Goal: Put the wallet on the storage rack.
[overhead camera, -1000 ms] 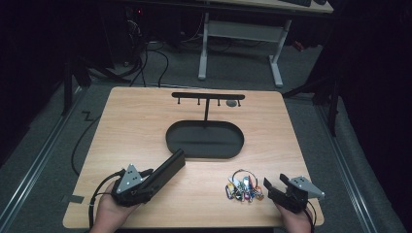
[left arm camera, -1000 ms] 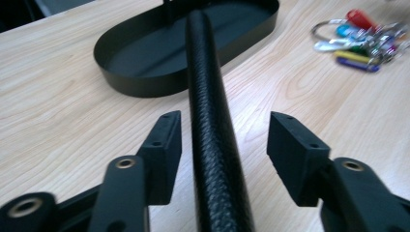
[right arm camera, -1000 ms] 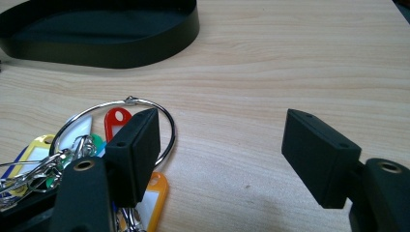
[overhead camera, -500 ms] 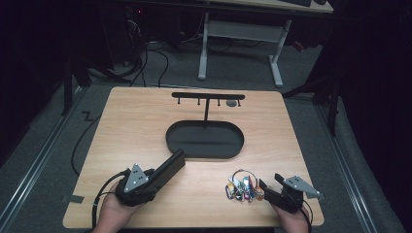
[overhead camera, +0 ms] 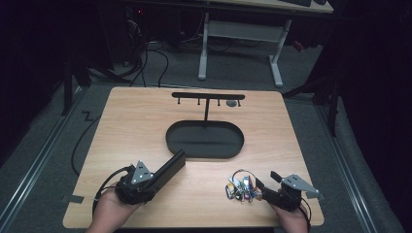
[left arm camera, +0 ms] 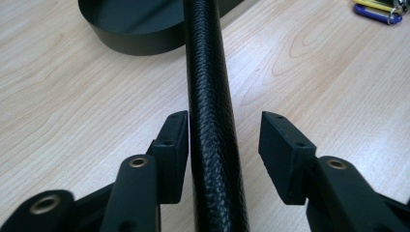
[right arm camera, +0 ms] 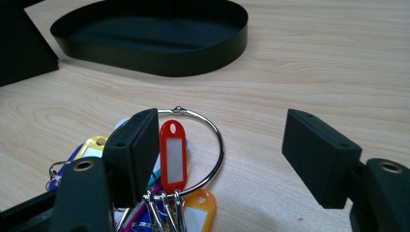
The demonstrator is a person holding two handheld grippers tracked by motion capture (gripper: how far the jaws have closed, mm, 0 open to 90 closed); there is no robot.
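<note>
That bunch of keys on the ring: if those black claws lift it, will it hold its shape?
Probably not. The tags hang loose on a thin wire ring, so they would likely swing and bunch. The ring's smooth metal may slip between flat jaws.

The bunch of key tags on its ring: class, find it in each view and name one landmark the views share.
High view: bunch of key tags, front right of table.
Left gripper view: top right corner.
Right gripper view: bottom left, beside the fingers.
Shared landmark: black oval tray.

The high view is looking down over the table (overhead camera: 145, 121); both gripper views are skimming it closely, sharing the tray (left arm camera: 135, 29).
</note>
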